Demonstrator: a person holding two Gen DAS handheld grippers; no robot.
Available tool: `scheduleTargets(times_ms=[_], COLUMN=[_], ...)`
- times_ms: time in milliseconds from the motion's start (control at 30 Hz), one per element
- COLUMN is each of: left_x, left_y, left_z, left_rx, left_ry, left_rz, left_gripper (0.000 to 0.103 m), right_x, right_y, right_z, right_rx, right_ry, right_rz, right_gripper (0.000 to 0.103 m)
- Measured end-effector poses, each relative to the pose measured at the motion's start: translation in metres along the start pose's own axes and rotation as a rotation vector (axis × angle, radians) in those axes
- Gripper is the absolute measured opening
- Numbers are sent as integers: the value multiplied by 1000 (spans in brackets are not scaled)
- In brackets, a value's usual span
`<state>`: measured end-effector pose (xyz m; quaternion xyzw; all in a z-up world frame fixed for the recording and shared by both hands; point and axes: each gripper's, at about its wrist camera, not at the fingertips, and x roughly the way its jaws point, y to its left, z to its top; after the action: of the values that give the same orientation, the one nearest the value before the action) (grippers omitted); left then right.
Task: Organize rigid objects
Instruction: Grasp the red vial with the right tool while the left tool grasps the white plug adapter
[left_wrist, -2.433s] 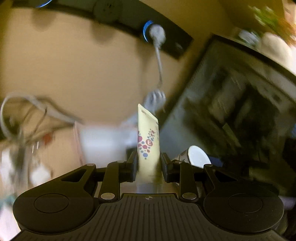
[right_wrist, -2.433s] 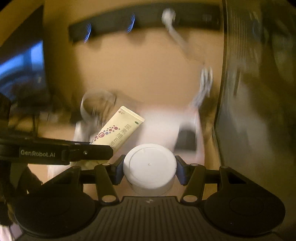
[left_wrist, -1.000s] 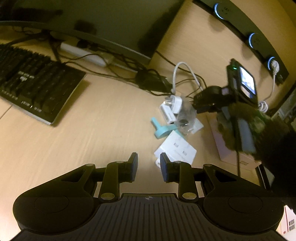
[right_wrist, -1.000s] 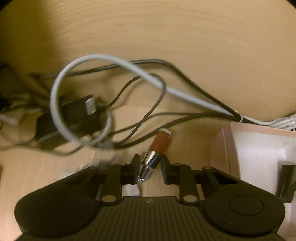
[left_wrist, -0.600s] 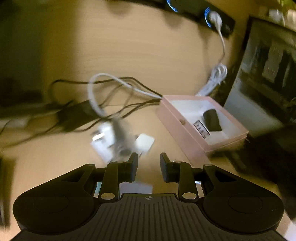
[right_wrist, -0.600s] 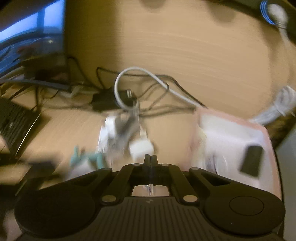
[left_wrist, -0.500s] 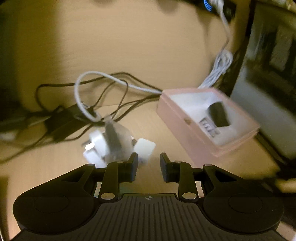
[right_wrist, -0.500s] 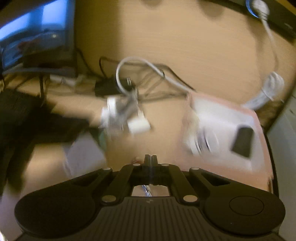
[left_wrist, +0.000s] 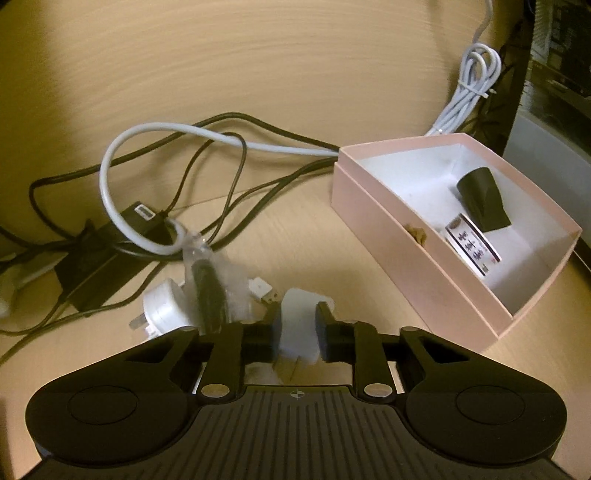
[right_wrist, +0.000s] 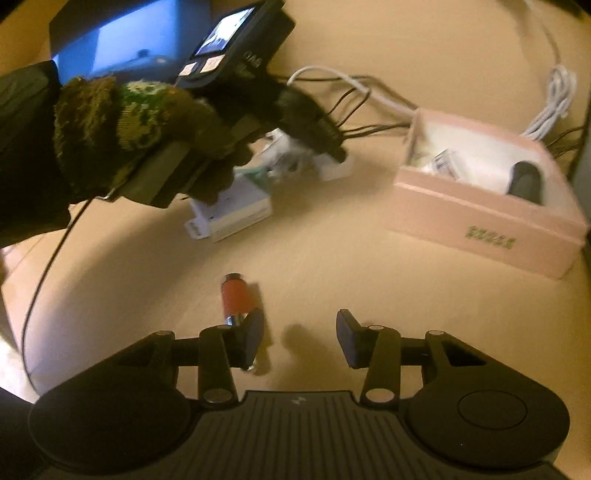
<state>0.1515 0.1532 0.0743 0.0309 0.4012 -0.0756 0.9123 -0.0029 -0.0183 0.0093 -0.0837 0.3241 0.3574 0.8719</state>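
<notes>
My left gripper stands around a white charger block on the desk, its jaws close on both sides of it; it also shows in the right wrist view. A pink open box to the right holds a black object and a labelled white tube. My right gripper is open and empty above the desk. A red-brown lipstick lies just by its left finger. The pink box lies farther right.
A white round plug, a clear bag with a dark item, a black adapter and tangled cables lie left of the charger. A white flat box and a teal piece lie under the gloved left hand.
My left gripper has come down onto the white charger block. My right gripper has opened from shut; the lipstick now lies on the desk beside it.
</notes>
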Motion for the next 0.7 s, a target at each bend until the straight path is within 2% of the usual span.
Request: scheduleTargets(times_ms=[100,167,200,233,300,500,700], left_x=[-6,-9,-10,-10,-12,-4,10], left_y=[4,7,8,9,14,19,-6], left_z=[-5,-7,-8,-8,-11,-3,13], left_rx=[-9,-23,-30,-38,-65,-132,-13], left_ry=[-4,3,6,9,7,24,33], left_rz=[-6,2,2,0,-14,-24,3], left_gripper=[18,16,16,16,16,18,18], right_x=[10,30,37,38,36,27,8], right_y=[21,43,57,67,77,54,30], right_z=[10,14,12,8,5,6,-3], right_rx=[-52,-143,-225,-298,-378,-352,-279], right_ry=[15,94,115,92,87,96,86], right_rz=[120,202,182,151,128,57,-24], right_gripper=[43,41,35,29,20,20,20])
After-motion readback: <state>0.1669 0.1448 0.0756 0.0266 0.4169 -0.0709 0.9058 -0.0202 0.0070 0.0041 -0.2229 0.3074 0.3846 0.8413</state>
